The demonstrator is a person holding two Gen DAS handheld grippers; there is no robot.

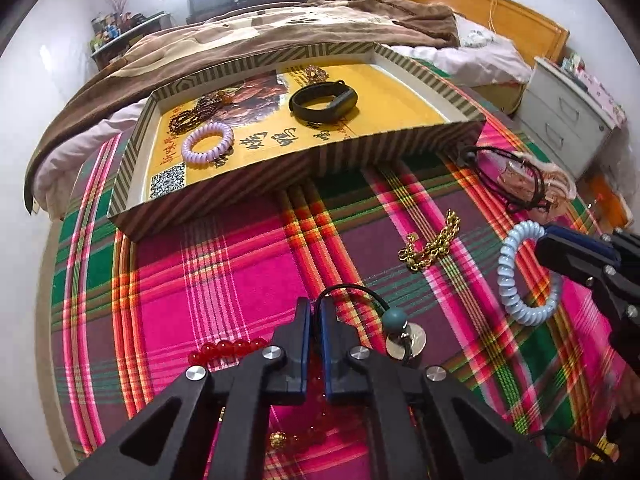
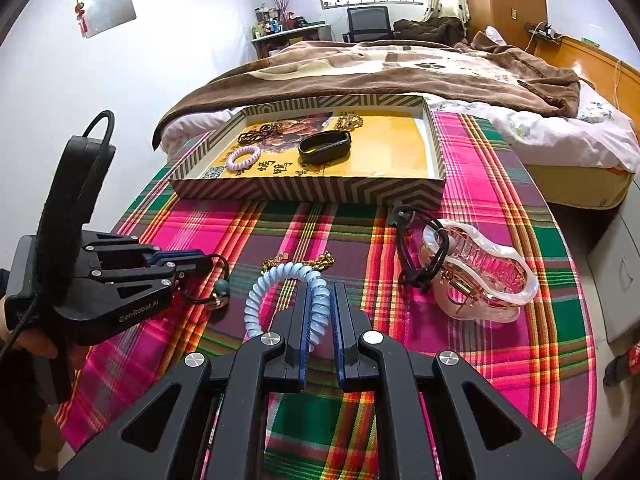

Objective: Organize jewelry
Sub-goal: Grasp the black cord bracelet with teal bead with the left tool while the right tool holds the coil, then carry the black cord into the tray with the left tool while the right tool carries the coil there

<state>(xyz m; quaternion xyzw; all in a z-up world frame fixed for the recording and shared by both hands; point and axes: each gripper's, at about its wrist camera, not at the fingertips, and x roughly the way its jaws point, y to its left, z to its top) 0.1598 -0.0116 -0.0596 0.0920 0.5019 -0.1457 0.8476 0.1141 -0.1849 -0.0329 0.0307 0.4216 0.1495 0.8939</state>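
On the plaid cloth (image 2: 480,240), my right gripper (image 2: 320,304) clamps the blue coil (image 2: 280,276), my left gripper (image 1: 316,316) is shut on the black cord (image 1: 352,289), and the tray (image 2: 312,190) lies straight ahead of both, beyond the chain (image 1: 432,246).

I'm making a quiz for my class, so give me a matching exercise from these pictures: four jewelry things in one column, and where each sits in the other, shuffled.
1. purple coil tie
2. gold chain
3. blue coil tie
4. black cord

A. bare on the plaid cloth
B. in the right gripper
C. inside the box
D. on the pink hair claw

Pairs: 1-C, 2-A, 3-B, 4-D
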